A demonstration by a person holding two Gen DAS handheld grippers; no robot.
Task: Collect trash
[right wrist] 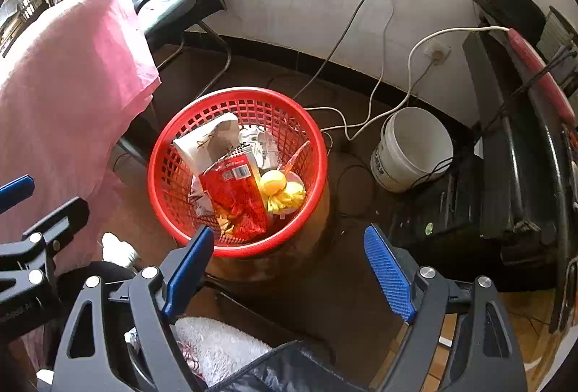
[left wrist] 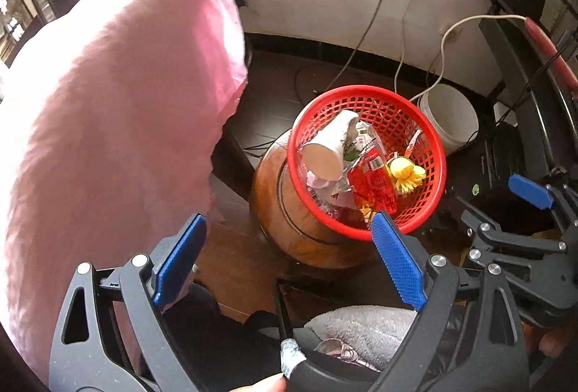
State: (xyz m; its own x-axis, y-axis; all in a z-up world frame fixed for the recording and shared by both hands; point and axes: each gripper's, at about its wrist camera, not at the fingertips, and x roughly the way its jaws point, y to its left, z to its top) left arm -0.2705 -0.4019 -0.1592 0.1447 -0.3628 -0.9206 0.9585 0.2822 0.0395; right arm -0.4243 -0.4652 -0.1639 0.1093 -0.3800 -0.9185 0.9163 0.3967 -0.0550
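We see a red mesh basket point(right wrist: 238, 171) sitting on a round wooden stool point(left wrist: 289, 211), holding the collected trash: a white paper cup point(right wrist: 211, 143) lying on its side at about 11 o'clock inside the basket, a red snack wrapper point(right wrist: 236, 197) across the middle, and a yellow flower-like piece point(right wrist: 283, 193) at about 3 o'clock. Our left gripper point(left wrist: 289, 247) has its blue pads spread wide and empty, the right-hand pad overlapping the basket's near rim in its view. Our right gripper point(right wrist: 289, 255) is likewise spread with nothing between the pads, just short of the basket's near rim. A pink cloth point(left wrist: 108, 125) hangs at 9 o'clock of the basket, and a white bucket point(right wrist: 415, 146) stands on the floor at 3 o'clock.
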